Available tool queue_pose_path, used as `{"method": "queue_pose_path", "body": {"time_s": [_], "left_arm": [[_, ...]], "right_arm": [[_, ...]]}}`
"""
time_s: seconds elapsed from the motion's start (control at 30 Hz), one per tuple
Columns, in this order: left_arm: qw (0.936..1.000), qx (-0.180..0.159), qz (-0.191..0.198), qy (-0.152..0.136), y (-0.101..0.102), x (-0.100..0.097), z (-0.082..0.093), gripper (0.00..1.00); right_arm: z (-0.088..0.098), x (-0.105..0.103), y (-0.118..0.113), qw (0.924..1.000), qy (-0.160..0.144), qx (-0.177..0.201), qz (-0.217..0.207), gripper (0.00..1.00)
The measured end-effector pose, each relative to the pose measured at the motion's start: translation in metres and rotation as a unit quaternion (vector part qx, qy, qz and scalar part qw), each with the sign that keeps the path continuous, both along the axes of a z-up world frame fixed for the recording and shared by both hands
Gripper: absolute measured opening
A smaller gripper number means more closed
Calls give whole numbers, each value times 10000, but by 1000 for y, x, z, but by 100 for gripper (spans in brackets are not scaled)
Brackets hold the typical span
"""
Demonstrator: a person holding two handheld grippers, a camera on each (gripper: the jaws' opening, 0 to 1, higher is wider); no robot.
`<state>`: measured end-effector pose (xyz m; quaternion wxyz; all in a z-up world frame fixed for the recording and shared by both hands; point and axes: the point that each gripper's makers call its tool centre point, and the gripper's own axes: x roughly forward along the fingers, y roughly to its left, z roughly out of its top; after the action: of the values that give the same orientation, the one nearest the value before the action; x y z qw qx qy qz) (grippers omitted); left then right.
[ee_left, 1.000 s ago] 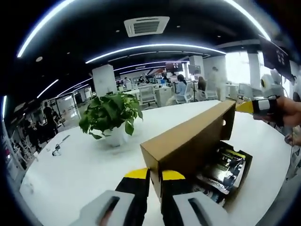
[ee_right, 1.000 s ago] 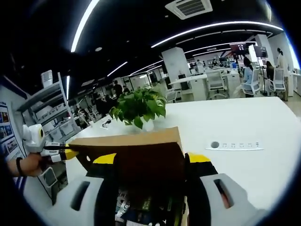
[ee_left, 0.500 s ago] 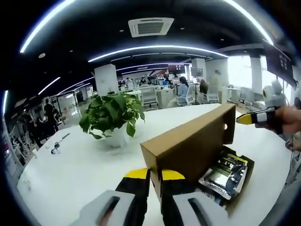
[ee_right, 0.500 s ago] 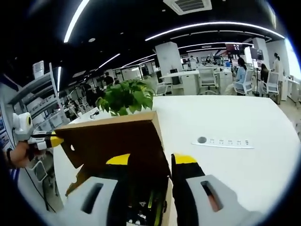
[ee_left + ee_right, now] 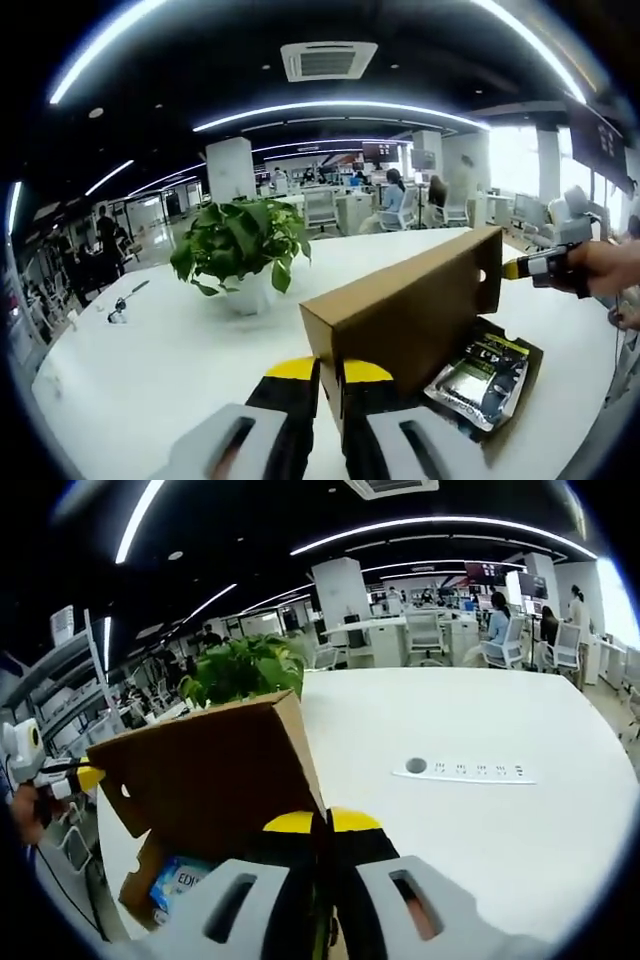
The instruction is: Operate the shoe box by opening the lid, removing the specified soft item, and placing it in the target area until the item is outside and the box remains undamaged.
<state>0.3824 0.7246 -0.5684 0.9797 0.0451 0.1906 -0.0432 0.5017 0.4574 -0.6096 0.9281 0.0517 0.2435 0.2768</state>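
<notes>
Shoe box (image 5: 470, 400) on white desk (image 5: 150, 350), lid (image 5: 405, 315) raised on edge. Left tool (image 5: 328, 375) pinches the near end of the lid; right tool (image 5: 322, 825) is pressed together on the opposite end, lid (image 5: 210, 770) standing to its left. Lid's long axis runs tool to tool. Soft packet (image 5: 480, 370) lies inside the box, below and right of the left tool. Judgement: one tool must let go to reach down; the right looks nearer the open side.
</notes>
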Motion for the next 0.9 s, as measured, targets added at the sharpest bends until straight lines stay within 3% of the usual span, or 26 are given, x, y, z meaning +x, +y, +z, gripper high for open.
{"method": "queue_pose_path", "body": {"time_s": [0.13,0.67,0.9], "left_arm": [[10000,22,20,8,2,5,-3,6],[9985,-108,96,529,12,21,-50,5],[9978,-154,95,632,14,23,-60,4]], "right_arm": [[-4,7,0,9996,181,180,-91,2],[-16,25,11,9984,396,375,-172,1],[-21,31,14,9972,471,510,-269,1]]}}
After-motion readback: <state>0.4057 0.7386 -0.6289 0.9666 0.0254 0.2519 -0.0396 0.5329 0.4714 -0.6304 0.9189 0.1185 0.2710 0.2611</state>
